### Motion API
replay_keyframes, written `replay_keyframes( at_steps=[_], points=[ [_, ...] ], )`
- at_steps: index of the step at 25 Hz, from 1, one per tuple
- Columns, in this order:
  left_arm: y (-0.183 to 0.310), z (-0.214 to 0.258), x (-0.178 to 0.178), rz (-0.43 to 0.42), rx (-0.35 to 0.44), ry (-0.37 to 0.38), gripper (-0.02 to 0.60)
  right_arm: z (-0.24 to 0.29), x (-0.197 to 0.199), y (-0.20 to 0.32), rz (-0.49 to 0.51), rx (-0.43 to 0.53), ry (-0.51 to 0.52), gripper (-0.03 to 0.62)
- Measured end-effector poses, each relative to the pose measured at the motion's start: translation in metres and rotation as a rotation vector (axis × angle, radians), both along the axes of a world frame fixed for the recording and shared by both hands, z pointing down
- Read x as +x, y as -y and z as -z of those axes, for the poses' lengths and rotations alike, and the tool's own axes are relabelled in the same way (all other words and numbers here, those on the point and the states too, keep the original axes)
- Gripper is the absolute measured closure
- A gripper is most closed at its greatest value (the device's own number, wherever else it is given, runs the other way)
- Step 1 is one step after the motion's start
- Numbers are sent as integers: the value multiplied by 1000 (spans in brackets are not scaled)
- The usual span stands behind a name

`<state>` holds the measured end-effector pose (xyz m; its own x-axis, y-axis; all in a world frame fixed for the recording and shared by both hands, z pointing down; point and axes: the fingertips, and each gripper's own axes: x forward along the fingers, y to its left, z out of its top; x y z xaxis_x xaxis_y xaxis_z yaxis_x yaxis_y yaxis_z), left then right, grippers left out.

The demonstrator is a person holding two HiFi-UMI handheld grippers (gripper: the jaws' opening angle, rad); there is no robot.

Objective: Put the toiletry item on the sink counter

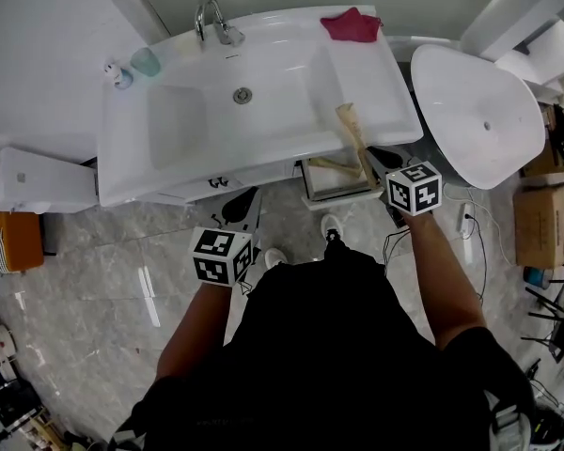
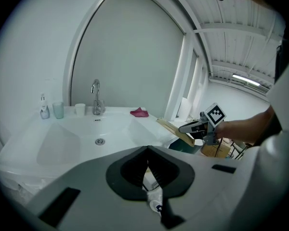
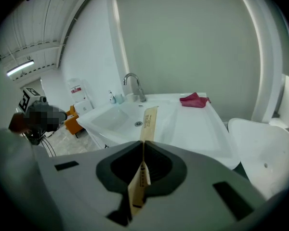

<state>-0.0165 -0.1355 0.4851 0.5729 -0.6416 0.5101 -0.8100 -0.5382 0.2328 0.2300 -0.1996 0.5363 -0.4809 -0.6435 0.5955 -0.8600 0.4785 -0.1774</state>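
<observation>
Overhead, right gripper clasps packet (left gripper's sachet hidden there)

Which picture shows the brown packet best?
The right gripper view: the packet fills the middle, pinched in the tongs. The head view shows it small over the sink; the left gripper view shows it far off.
</observation>
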Motion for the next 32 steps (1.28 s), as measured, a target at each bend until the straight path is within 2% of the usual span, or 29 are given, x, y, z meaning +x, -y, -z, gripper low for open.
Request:
replay_keyframes(
  at_steps=[5, 9, 13, 18, 21, 32],
  points=[
    [-6, -16, 3, 12, -30, 11, 575, -18, -4, -21, 80, -27, -39, 580],
    [-9, -26, 6, 24, -48, 19, 576, -37, -8, -37, 186, -35, -104, 580],
    [-11, -32, 10, 38, -59, 26, 576, -61, -13, -54, 352, -28, -229, 580],
    [-12, -35, 13, 68, -82, 13, 577, -108, -14, -70, 585, -44, -465, 580],
    [-12, -36, 14, 90, -94, 10, 577, -143, -14, -74, 680, -73, -558, 580],
    [-19, -51, 19, 165, -144, 46, 577, -247, -11, -59, 856, -135, -749, 580]
  ],
)
